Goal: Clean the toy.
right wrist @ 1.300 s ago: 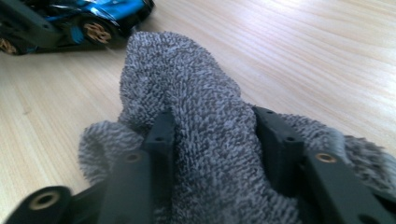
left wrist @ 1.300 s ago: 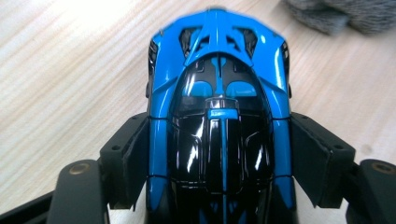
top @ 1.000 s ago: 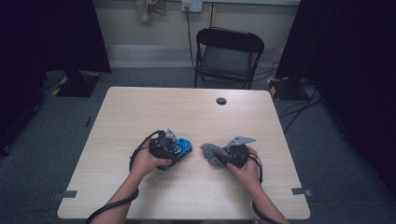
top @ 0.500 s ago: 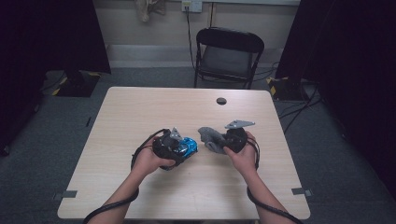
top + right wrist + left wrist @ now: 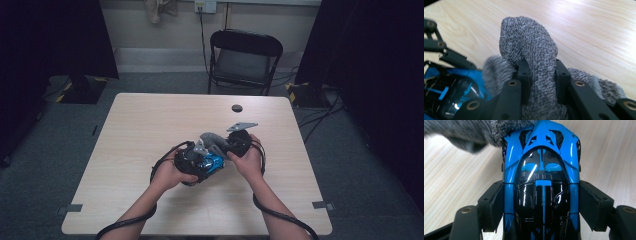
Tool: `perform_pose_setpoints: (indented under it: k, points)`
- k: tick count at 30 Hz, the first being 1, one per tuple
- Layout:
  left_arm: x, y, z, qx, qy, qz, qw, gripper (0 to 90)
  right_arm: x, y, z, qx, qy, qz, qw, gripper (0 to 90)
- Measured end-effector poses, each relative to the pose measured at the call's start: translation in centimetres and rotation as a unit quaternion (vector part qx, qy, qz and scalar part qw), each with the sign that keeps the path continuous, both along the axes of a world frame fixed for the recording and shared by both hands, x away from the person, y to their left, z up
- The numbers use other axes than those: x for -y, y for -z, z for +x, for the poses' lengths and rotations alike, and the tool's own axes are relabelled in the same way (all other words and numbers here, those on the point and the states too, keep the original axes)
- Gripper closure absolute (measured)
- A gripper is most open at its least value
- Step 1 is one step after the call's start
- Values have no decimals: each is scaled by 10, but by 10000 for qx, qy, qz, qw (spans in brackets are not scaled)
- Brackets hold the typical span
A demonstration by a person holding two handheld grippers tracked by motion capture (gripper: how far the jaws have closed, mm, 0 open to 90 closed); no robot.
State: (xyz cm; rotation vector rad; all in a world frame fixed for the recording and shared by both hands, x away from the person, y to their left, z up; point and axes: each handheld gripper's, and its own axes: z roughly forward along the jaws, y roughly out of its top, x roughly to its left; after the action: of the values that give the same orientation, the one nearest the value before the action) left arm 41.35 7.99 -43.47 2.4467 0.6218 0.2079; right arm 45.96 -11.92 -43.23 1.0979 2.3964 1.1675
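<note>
My left hand-held gripper [image 5: 541,205] clamps the blue toy car [image 5: 541,177] by its two flanks, just above the table [image 5: 150,130]. The car's glossy shell looks hard and slippery, and I judge it light but with thin fins that could snap, so the flat sides are the right place to grip. My right hand-held gripper [image 5: 541,75] is pinched tight on a fold of the grey cloth [image 5: 529,42], which touches the car's far end. The cloth is soft and floppy, so I keep it bunched near the pads for wiping
</note>
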Motion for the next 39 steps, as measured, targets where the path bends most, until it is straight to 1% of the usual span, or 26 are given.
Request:
perform_pose_setpoints:
  k: [1, 2, 3, 5, 10, 15, 17, 18, 21, 22, 24, 25, 27, 29, 32, 34, 36, 37, 38, 39]
  points:
    - [-1, 1, 0, -12, -11, -1, 10000, 280, -1, 1, 0, -8, -35, -10, 10000, 726]
    - [-2, 1, 0, 15, -6, 41, 10000, 280, 0, 2, 0, -36, -54, 11, 10000, 726]
    - [-2, 1, 0, 26, -19, 40, 10000, 280, 1, 3, 0, -96, -77, 71, 9999, 727]
    - [-4, 2, -1, 8, -79, -14, 10000, 280, 2, 3, -1, -106, -112, 78, 9999, 727]
    - [-8, 2, 0, 32, -141, 4, 9999, 280, 5, 6, -3, -160, -80, 73, 9998, 726]
    - [-15, -1, 3, 34, -314, 5, 9995, 280, 8, 9, -5, -187, -40, 87, 9998, 726]
    - [-18, -1, 4, 62, -357, 19, 9993, 280, 9, 10, -5, -195, -34, 83, 9998, 726]
    - [-19, -1, 4, 85, -384, 4, 9992, 280, 9, 10, -6, -219, -29, 122, 9997, 726]
    - [-22, 1, 6, 54, -475, -31, 9989, 280, 9, 12, -8, -207, -4, 106, 9997, 726]
    - [-24, 2, 7, 72, -542, -16, 9985, 280, 8, 12, -8, -209, 5, 107, 9997, 725]
    - [-26, 3, 8, 58, -660, -66, 9978, 280, 8, 13, -10, -212, 22, 117, 9997, 725]
    - [-27, 3, 8, 65, -671, -55, 9977, 280, 8, 13, -11, -174, 22, 112, 9998, 725]
    - [-29, 3, 10, 90, -796, -86, 9968, 280, 8, 13, -12, -170, 12, 129, 9998, 725]
    - [-31, 3, 12, 99, -867, -63, 9962, 280, 7, 13, -14, -155, -17, 109, 9998, 725]
    - [-37, 2, 17, 96, -1060, -116, 9943, 280, 6, 12, -16, -180, -78, 142, 9997, 725]
    - [-39, 2, 19, 88, -1109, -80, 9938, 280, 4, 12, -18, -166, -162, 150, 9996, 725]
    - [-40, 2, 20, 92, -1149, -62, 9933, 280, 1, 11, -20, -132, -249, 92, 9996, 725]
    - [-41, 3, 21, 110, -1225, -46, 9924, 280, 0, 12, -21, -129, -278, 70, 9995, 725]
    - [-42, 3, 22, 101, -1233, -45, 9923, 280, -1, 12, -22, -139, -303, 80, 9994, 725]
    - [-43, 3, 22, 93, -1284, -67, 9917, 280, -2, 12, -23, -153, -327, 93, 9993, 725]
